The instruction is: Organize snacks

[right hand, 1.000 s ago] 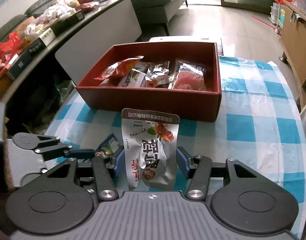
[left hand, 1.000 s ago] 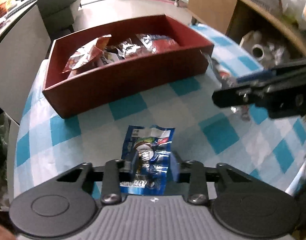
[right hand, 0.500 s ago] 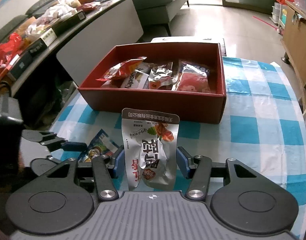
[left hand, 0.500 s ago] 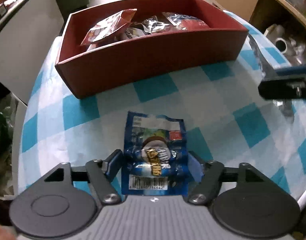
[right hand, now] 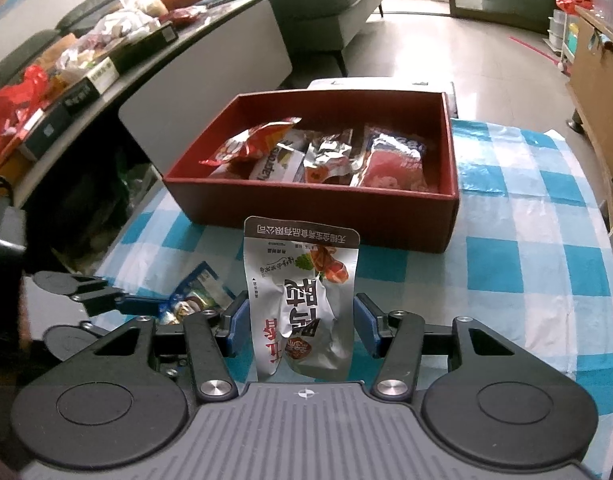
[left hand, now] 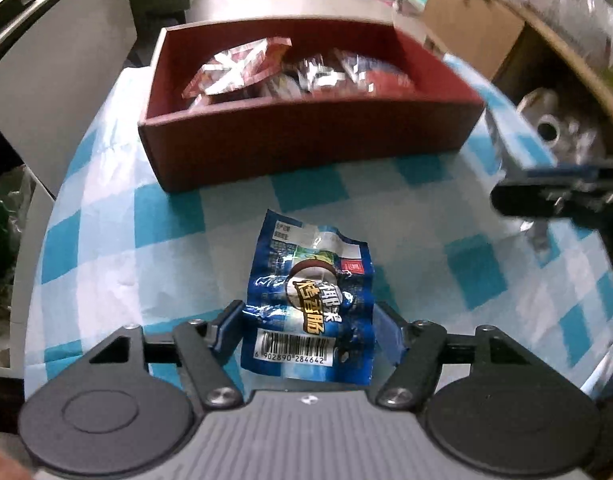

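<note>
left wrist view: the left gripper (left hand: 308,330) is sitting with its blue-padded fingers (left hand: 226,330) spread around a blue snack packet (left hand: 310,300) that is lying flat on the blue-and-white checked tablecloth (left hand: 118,264).

right wrist view: the right gripper (right hand: 302,324) is hanging over the same table with a silver snack pouch (right hand: 302,300) standing upright between its fingers (right hand: 364,324); small gaps are showing on both sides of the pouch, so the fingers are looking parted rather than pinching it, though i cannot tell how the pouch is being kept upright. the red box (right hand: 318,208) is sitting just beyond the pouch, with several red and silver snack bags (right hand: 326,156) lying inside it. the left gripper (right hand: 118,300) and the blue packet (right hand: 194,296) are showing at the lower left.
</note>
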